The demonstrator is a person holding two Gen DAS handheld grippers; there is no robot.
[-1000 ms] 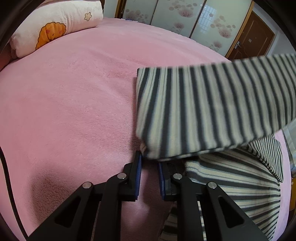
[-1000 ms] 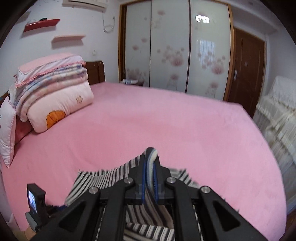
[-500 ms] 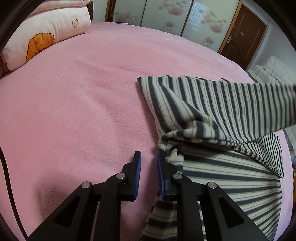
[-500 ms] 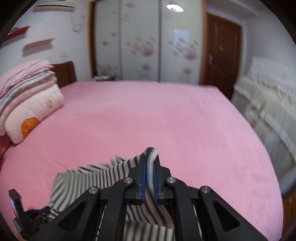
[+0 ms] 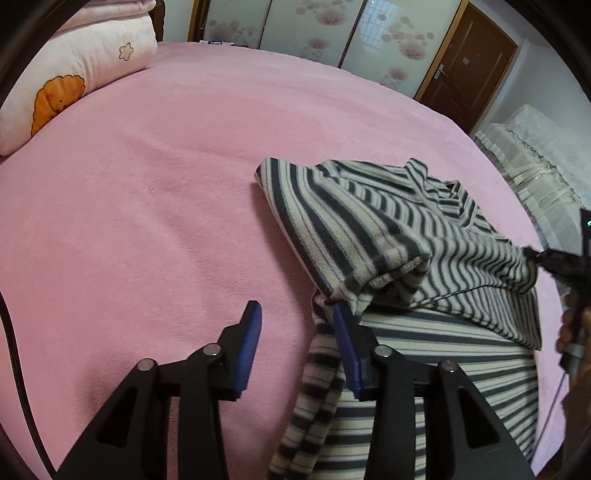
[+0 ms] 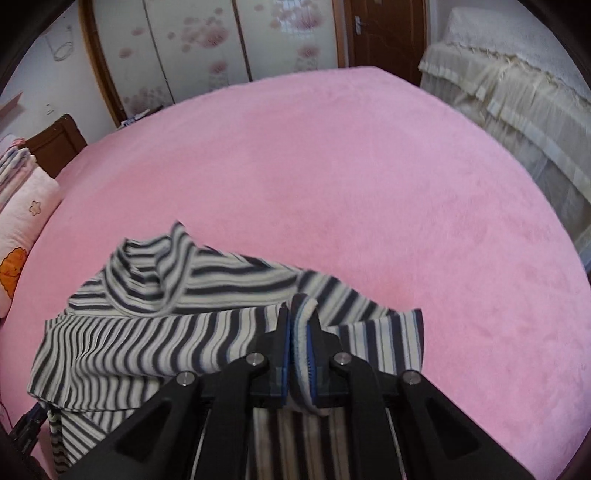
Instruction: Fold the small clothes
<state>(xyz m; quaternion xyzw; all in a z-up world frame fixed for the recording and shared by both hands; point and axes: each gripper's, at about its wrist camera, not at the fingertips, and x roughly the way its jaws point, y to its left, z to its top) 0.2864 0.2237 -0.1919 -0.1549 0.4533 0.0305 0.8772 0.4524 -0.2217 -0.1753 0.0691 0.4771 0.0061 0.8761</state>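
Observation:
A black-and-cream striped garment (image 5: 369,229) lies partly folded on the pink bed (image 5: 166,184), with one layer turned over the rest. My left gripper (image 5: 295,314) hovers at its near left corner. Its jaws are opening, with only pink blanket between the blue pads, and the cloth's corner lies against the outside of the right finger (image 5: 347,343). In the right wrist view the garment (image 6: 147,332) spreads to the left, and my right gripper (image 6: 300,317) is shut on a thick folded edge of it, low over the bed (image 6: 369,184).
A pale folded quilt with an orange cartoon (image 5: 74,81) lies at the head of the bed. Flowered wardrobe doors (image 5: 314,29) and a brown door (image 5: 469,62) stand behind. Cream lace-covered furniture (image 6: 517,92) sits beyond the right edge. A person's hand (image 5: 570,325) shows at the far right.
The lifted striped panel has come down onto the garment. My left jaws have spread apart. My right gripper has sunk toward the bed, still holding its edge.

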